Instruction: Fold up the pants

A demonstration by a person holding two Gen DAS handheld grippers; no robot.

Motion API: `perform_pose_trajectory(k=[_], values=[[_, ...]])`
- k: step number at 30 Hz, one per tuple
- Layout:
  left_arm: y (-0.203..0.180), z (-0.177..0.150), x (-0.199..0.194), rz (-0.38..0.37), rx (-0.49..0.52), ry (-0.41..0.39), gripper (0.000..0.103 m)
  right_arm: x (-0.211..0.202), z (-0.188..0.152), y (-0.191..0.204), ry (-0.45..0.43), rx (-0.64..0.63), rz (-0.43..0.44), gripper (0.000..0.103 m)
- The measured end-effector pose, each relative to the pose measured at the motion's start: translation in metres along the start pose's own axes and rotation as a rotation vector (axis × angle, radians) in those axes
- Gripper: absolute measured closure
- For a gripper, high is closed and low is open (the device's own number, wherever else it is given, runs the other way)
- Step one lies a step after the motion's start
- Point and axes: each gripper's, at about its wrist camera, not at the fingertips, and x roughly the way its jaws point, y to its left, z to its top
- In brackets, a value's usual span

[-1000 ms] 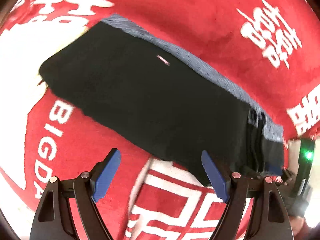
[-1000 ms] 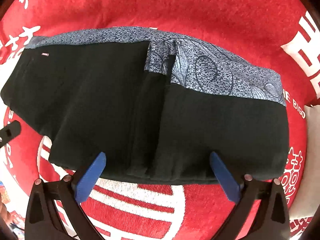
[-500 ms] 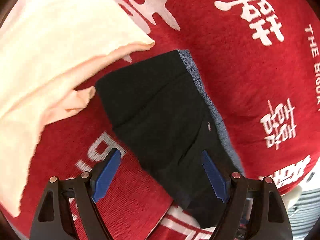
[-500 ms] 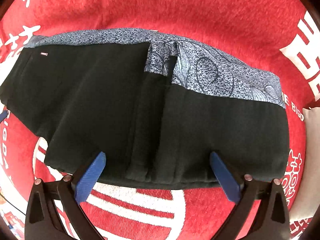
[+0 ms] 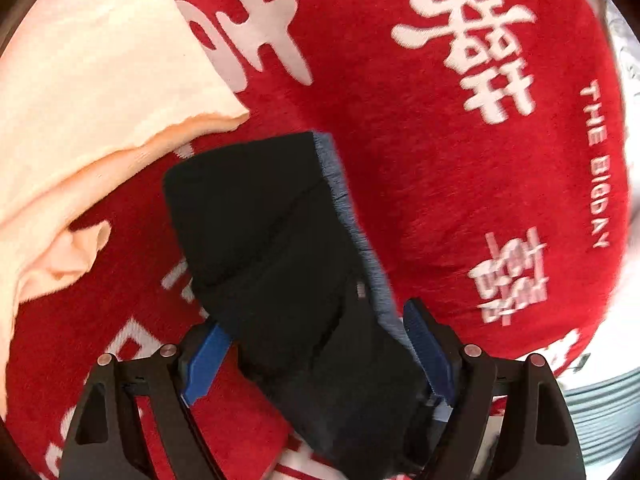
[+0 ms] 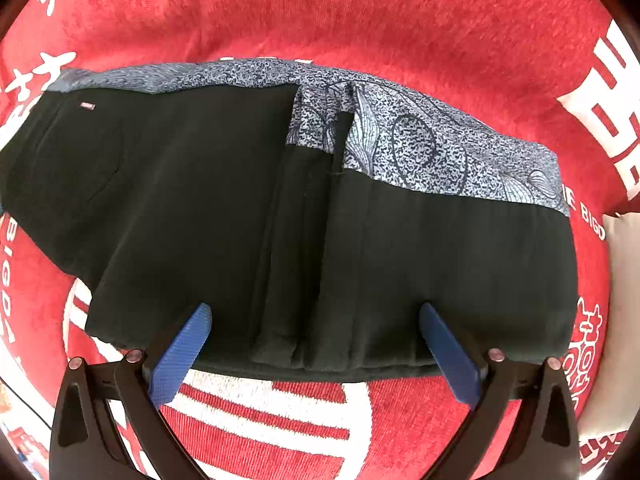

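Observation:
The black pants (image 6: 200, 208), with a blue-grey patterned band (image 6: 420, 144) along their far edge, lie folded flat on the red blanket (image 6: 360, 20). My right gripper (image 6: 314, 354) hangs open over their near edge, and its blue pads (image 6: 180, 356) do not touch the cloth. In the left wrist view the pants (image 5: 272, 248) run lengthwise away from me. Their near end lies between the fingers of my left gripper (image 5: 316, 346). That gripper is open, with its pads (image 5: 428, 352) on either side of the cloth and not squeezing it.
A peach cloth (image 5: 80, 100) lies crumpled on the blanket just beyond the far left corner of the pants. Pale stacked items (image 5: 600, 412) sit past the blanket's right edge. A beige object (image 6: 624, 300) borders the blanket on the right.
My left gripper has swung and rolled round to one end of the pants, which now lie between its fingers. The right gripper and the pants have stayed put.

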Motion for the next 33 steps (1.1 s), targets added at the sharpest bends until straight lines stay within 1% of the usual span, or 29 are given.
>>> perform_pose_trajectory(k=[2, 4, 5, 6, 7, 9, 11, 13, 15, 16, 21, 23, 26, 27, 30, 31, 33], values=[[0.007, 0.001, 0.012, 0.03, -0.036, 0.031, 0.02, 0.0, 0.0, 0.0, -0.001, -0.001, -0.001, 0.0], [0.007, 0.002, 0.014, 0.041, -0.054, 0.012, 0.02, 0.001, 0.001, 0.0, 0.0, -0.002, 0.0, 0.0], [0.003, 0.002, 0.015, 0.072, -0.044, 0.014, 0.022, 0.001, 0.001, 0.0, 0.001, -0.003, 0.001, 0.0], [-0.002, 0.002, 0.016, 0.128, -0.024, 0.011, 0.035, 0.0, 0.002, 0.0, 0.004, -0.005, 0.001, 0.0], [-0.007, 0.001, 0.016, 0.18, -0.001, 0.008, 0.055, -0.002, 0.002, 0.0, 0.008, -0.006, 0.0, 0.0], [-0.013, 0.0, 0.017, 0.264, 0.044, 0.011, 0.074, -0.008, 0.005, 0.001, 0.02, -0.011, -0.01, 0.0], [-0.022, -0.003, 0.014, 0.291, 0.09, 0.0, 0.076, -0.025, 0.012, 0.002, 0.003, -0.013, 0.005, 0.0], [-0.047, -0.011, 0.013, 0.361, 0.219, -0.029, 0.076, -0.046, 0.024, 0.004, -0.031, -0.02, 0.052, 0.0], [-0.073, -0.024, 0.014, 0.419, 0.348, -0.061, 0.076, -0.063, 0.043, 0.011, -0.043, -0.038, 0.124, 0.0], [-0.084, -0.03, 0.014, 0.439, 0.402, -0.075, 0.076, -0.069, 0.054, 0.016, -0.04, -0.047, 0.168, 0.0], [-0.115, -0.052, 0.015, 0.499, 0.598, -0.111, 0.076, -0.086, 0.124, 0.056, 0.015, -0.097, 0.386, 0.0], [-0.12, -0.059, 0.012, 0.509, 0.662, -0.119, 0.076, -0.089, 0.15, 0.08, 0.048, -0.135, 0.443, 0.0], [-0.126, -0.063, 0.011, 0.515, 0.712, -0.13, 0.076, -0.092, 0.179, 0.129, 0.11, -0.207, 0.504, 0.0], [-0.129, -0.065, 0.011, 0.517, 0.725, -0.132, 0.076, -0.096, 0.187, 0.15, 0.122, -0.25, 0.507, 0.0], [-0.131, -0.071, 0.008, 0.517, 0.755, -0.14, 0.076, -0.1, 0.207, 0.195, 0.157, -0.355, 0.493, 0.0], [-0.134, -0.073, 0.009, 0.518, 0.765, -0.143, 0.076, -0.097, 0.213, 0.21, 0.191, -0.376, 0.501, 0.0], [-0.138, -0.076, 0.009, 0.518, 0.786, -0.15, 0.076, -0.083, 0.216, 0.234, 0.289, -0.399, 0.515, 0.0]])
